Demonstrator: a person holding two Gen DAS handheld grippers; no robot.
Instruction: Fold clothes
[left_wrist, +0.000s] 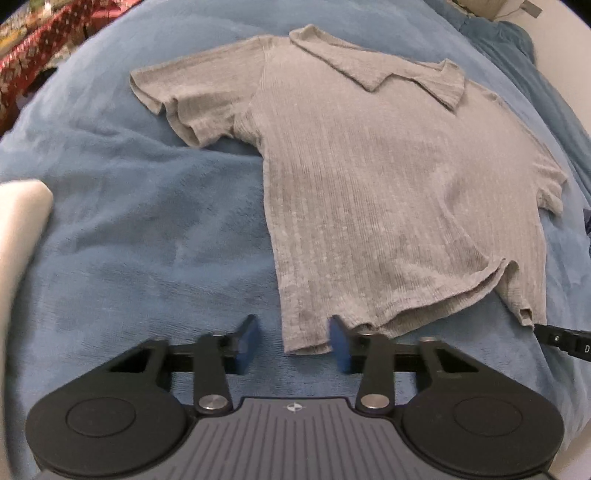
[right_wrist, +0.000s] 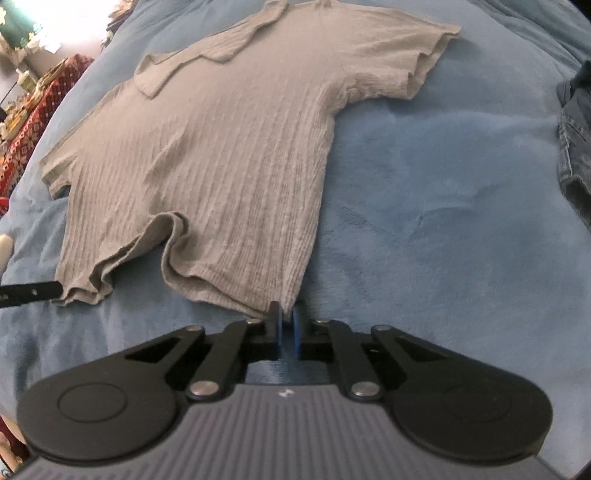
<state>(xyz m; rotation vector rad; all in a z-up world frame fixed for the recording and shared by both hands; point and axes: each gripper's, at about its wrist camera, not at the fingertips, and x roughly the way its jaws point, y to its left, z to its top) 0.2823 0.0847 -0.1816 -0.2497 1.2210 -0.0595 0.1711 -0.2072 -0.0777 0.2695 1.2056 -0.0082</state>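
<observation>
A grey ribbed short-sleeved shirt with a collar lies flat on a blue blanket, collar far, hem near. My left gripper stands open astride the hem's left corner; a gap shows between the fabric and the left pad. In the right wrist view the same shirt has its hem's right corner pinched between the blue pads of my right gripper, which is shut on it. The hem's middle is bunched upward. Each view shows a black part of the other gripper at its edge.
Dark denim clothing lies on the blanket to the right. A red patterned cloth hangs beyond the blanket's far left edge. A white object sits at the left. Bare blanket stretches right of the shirt.
</observation>
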